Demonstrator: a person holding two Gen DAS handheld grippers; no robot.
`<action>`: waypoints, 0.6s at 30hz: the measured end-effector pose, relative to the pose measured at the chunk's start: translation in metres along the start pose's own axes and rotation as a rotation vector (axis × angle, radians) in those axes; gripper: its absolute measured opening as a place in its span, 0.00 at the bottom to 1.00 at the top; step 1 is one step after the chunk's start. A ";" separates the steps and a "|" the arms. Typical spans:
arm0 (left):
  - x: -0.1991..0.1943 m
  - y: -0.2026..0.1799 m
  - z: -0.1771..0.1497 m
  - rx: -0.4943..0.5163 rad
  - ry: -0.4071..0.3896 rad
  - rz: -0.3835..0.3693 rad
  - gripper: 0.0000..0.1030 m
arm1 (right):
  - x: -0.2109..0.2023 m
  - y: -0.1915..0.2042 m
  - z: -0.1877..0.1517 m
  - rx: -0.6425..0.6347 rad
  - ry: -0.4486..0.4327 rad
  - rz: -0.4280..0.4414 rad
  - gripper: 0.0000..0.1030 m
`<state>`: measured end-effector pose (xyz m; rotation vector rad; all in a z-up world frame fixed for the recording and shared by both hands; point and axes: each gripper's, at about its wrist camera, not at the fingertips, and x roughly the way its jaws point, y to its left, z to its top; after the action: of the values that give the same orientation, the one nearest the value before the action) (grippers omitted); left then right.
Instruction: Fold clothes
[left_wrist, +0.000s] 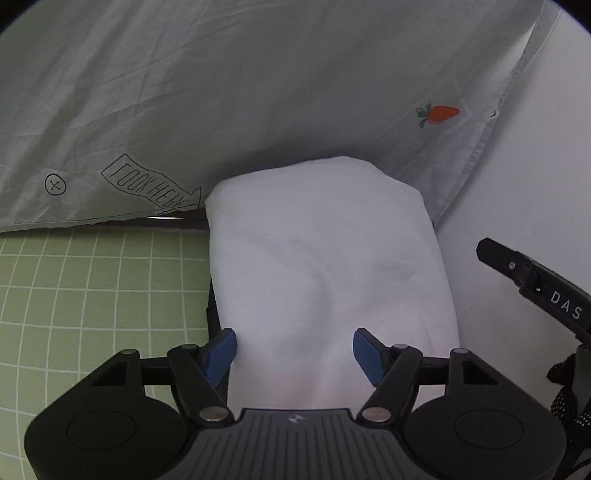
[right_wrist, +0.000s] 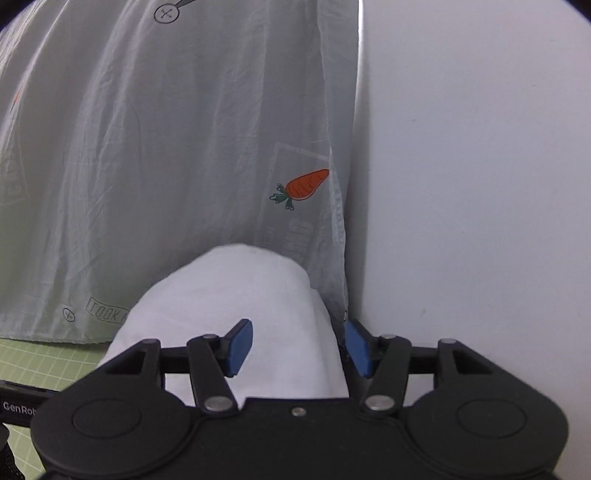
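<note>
A folded white garment (left_wrist: 317, 240) lies in a thick, rounded bundle across the edge of a green grid mat (left_wrist: 92, 295). My left gripper (left_wrist: 295, 347) stands open over its near end, with the cloth between the blue pads (left_wrist: 221, 354) and no squeeze showing. In the right wrist view the same white bundle (right_wrist: 240, 288) runs under my right gripper (right_wrist: 297, 343), which is also open, its pads astride the cloth. The black body of the right gripper (left_wrist: 535, 288) shows at the right edge of the left wrist view.
A pale thin sheet (left_wrist: 221, 92) printed with a carrot (left_wrist: 441, 114) and a "LOOK HERE" arrow (left_wrist: 147, 184) is spread behind the bundle. A plain white surface (right_wrist: 480, 184) fills the right side. The green mat (right_wrist: 55, 362) shows at lower left.
</note>
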<state>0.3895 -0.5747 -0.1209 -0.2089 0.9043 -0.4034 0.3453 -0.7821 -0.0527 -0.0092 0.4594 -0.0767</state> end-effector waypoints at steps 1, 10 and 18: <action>0.010 0.000 -0.001 0.020 0.016 0.029 0.71 | 0.011 0.001 -0.006 -0.001 -0.001 0.032 0.55; 0.033 -0.001 -0.016 0.121 0.034 0.091 0.90 | 0.062 -0.003 -0.066 0.054 0.157 0.120 0.50; -0.030 -0.027 -0.030 0.307 -0.134 0.115 0.96 | 0.005 0.013 -0.065 0.010 0.151 0.020 0.96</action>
<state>0.3426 -0.5867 -0.1085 0.0968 0.7088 -0.4112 0.3217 -0.7695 -0.1131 0.0107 0.6101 -0.0601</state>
